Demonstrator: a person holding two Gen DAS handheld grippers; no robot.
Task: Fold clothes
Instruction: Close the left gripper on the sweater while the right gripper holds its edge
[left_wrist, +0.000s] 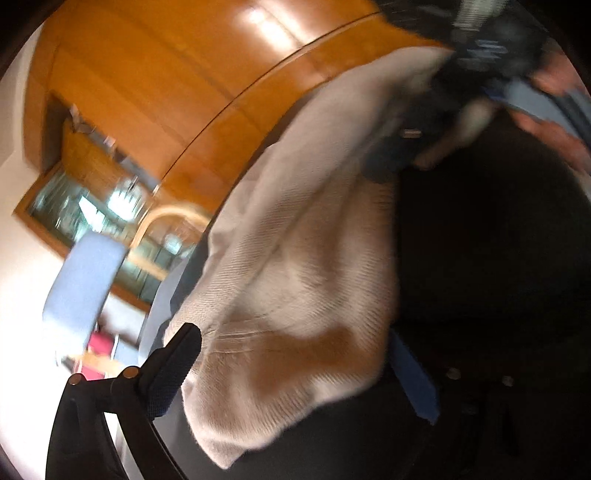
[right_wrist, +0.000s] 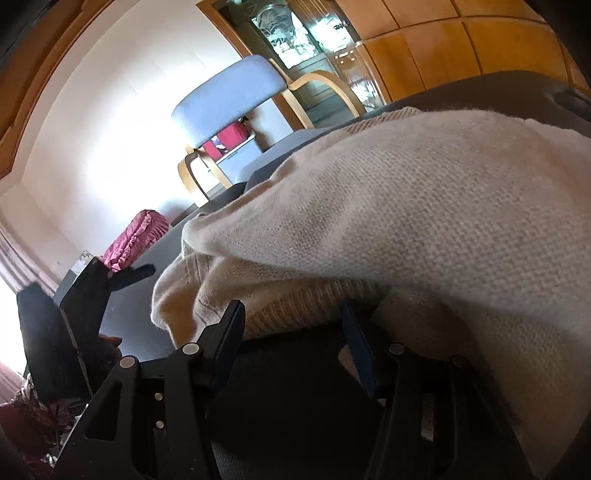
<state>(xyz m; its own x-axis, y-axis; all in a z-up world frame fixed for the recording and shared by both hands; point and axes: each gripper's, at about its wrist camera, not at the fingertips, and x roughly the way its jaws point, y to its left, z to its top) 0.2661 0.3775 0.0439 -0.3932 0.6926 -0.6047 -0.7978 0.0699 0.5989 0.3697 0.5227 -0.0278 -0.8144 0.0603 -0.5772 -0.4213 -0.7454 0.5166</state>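
White wall (right_wrist: 122, 122), washed out by strong light from the left. Honey-coloured wood panelling (right_wrist: 476, 40), glossy, with bright reflections. Glass-fronted display cabinet (right_wrist: 314, 40) in a wood frame. Bentwood chair (right_wrist: 229, 99) with pale blue padded back. Magenta ruffled cushion (right_wrist: 135, 238) low by the wall. Dark grey surface (right_wrist: 461, 90) in front.
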